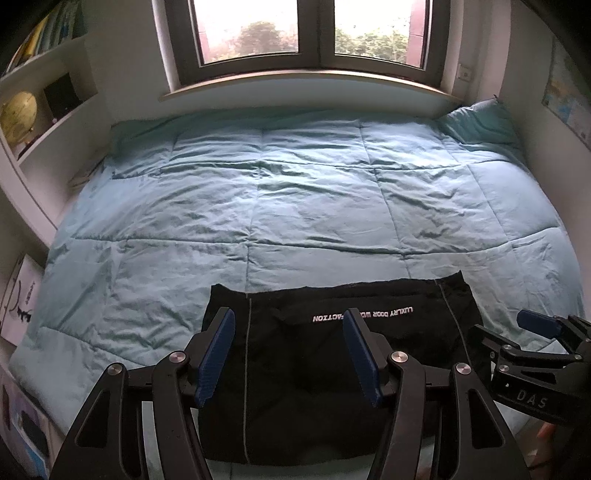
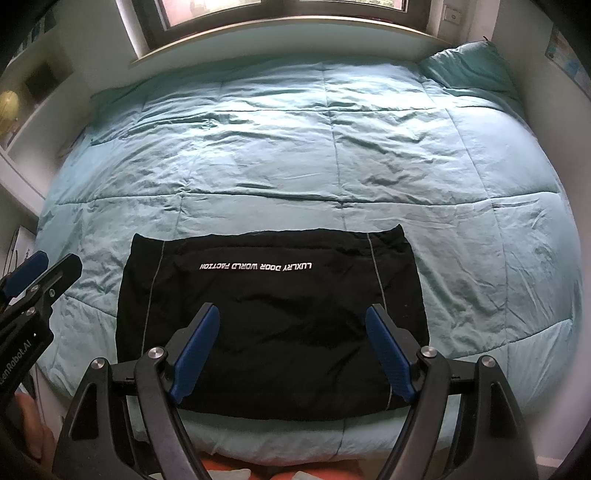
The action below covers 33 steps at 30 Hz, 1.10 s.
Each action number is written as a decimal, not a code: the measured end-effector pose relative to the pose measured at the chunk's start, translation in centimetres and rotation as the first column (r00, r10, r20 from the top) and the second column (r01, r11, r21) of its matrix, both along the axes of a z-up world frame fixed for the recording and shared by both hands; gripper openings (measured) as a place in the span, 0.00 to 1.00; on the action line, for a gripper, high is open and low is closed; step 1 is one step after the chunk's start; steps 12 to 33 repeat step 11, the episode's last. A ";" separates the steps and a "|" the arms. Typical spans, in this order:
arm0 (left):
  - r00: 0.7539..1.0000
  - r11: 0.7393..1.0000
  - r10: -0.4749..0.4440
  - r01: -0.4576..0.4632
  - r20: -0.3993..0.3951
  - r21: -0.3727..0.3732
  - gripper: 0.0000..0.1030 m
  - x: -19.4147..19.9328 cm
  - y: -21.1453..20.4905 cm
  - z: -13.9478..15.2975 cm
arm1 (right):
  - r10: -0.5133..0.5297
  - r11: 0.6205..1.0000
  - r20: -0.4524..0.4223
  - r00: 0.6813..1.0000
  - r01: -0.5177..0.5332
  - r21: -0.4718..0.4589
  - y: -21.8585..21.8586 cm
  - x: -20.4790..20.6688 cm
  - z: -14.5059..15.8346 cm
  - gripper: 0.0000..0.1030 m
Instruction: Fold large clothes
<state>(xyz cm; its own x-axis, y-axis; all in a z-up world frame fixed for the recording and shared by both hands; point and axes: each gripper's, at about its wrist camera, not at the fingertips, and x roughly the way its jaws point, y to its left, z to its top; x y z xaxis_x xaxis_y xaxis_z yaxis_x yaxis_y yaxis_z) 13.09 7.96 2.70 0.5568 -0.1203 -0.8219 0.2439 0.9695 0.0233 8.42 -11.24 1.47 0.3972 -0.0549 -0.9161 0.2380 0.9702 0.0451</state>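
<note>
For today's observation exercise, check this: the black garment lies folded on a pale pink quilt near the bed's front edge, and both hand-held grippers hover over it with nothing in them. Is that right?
One detail is wrong: the quilt is light blue-green, not pale pink, as the right wrist view shows. The black garment does lie folded near the front edge, with the left hand-held gripper and the right hand-held gripper over it, nothing in them.

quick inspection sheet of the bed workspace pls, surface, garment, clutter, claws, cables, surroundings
surface: light blue quilted duvet, wrinkled, spread over the bed
job's things: black garment lying flat as a rectangle at the near edge, white lettering facing away
clutter: pillow at the far right corner
claws: left claw and right claw both open above the garment, nothing held
cables: nothing seen
surroundings: window beyond the bed, globe on the left shelf, map on the right wall
</note>
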 end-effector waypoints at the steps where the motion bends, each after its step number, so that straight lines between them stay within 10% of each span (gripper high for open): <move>1: 1.000 1.000 -0.002 0.002 0.000 0.000 0.61 0.1 -0.1 -0.1 | -0.004 1.000 0.000 1.000 0.004 0.001 -0.1 0.0 0.0 0.80; 9: 0.985 0.998 0.039 -0.047 0.170 0.046 0.61 -0.2 -0.2 1.7 | -0.018 1.000 -0.011 1.000 0.018 -0.006 -0.3 0.6 -0.3 0.80; 33: 0.988 0.999 0.028 -0.035 0.153 0.041 0.61 0.3 -0.2 1.8 | -0.021 1.000 -0.010 1.000 0.021 -0.003 -0.3 0.8 -0.3 0.80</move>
